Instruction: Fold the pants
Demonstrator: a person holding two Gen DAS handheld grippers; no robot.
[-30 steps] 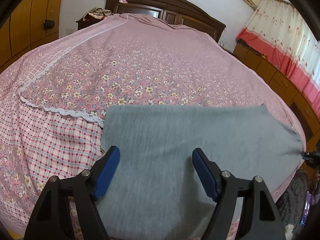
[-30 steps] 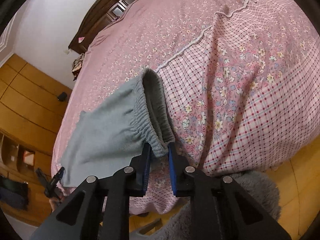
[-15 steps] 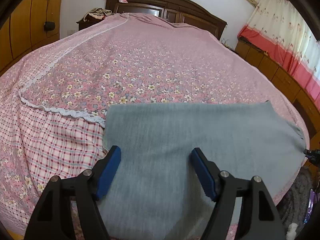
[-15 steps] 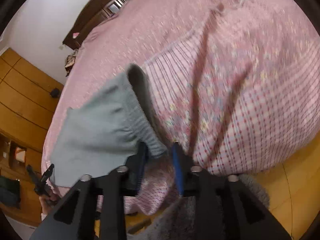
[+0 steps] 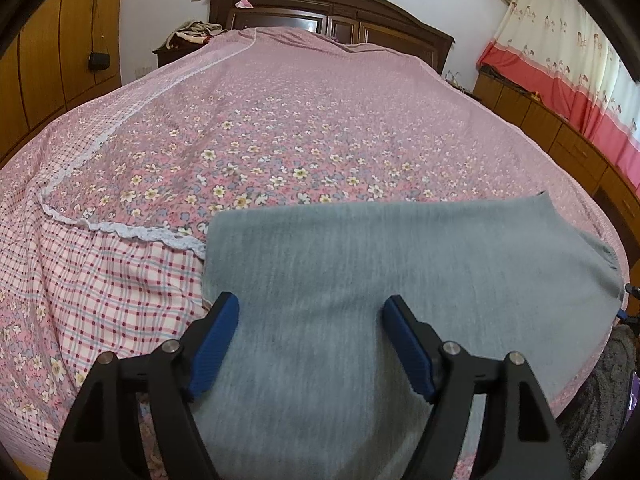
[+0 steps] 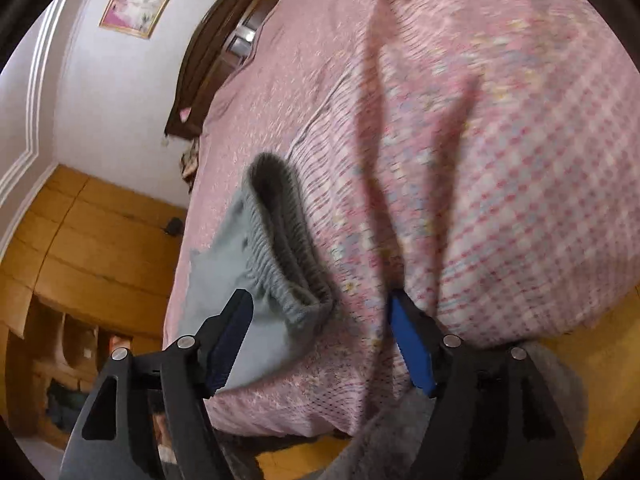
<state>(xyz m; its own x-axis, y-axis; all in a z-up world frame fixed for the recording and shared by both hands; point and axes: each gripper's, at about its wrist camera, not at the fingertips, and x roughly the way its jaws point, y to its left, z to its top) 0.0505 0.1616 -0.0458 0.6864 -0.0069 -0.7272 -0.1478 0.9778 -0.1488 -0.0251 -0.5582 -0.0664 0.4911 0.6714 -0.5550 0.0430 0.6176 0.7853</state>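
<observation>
Hovering low over the near edge of the bed (image 5: 360,128), left gripper (image 5: 311,342) has its blue fingers (image 5: 214,346) spread wide, nothing pinched; grey pants (image 5: 360,280) lie flat under and between them, pads not pressing the cloth. Pants are spread sideways across the near end of the bed, over the pink floral bedspread (image 5: 280,120), left edge by the white lace trim (image 5: 120,232) and the checked border panel (image 5: 100,280), right end reaching the bed's right edge. Right gripper (image 6: 322,340) is opening, fingers (image 6: 230,340) now well apart; elastic waistband (image 6: 276,256) corner sits between them, loose on the bedspread, no pad touching it that I can see. Left pad overlaps the grey cloth in view, right pad is over the checked part; right wrist view is motion-blurred so contact is hard to call. Waistband mouth gapes open, dark inside. Grey fluffy rug (image 6: 400,440) on the wooden floor below the bed edge. Further off: dark wood headboard (image 5: 328,12) at the far end of the bed, bundle of cloth (image 5: 192,32) on a nightstand at its left, orange-brown wardrobe (image 5: 48,60) along the left wall, low cabinets with red and cream curtain (image 5: 560,60) on the right, framed picture (image 6: 138,4) on the wall
</observation>
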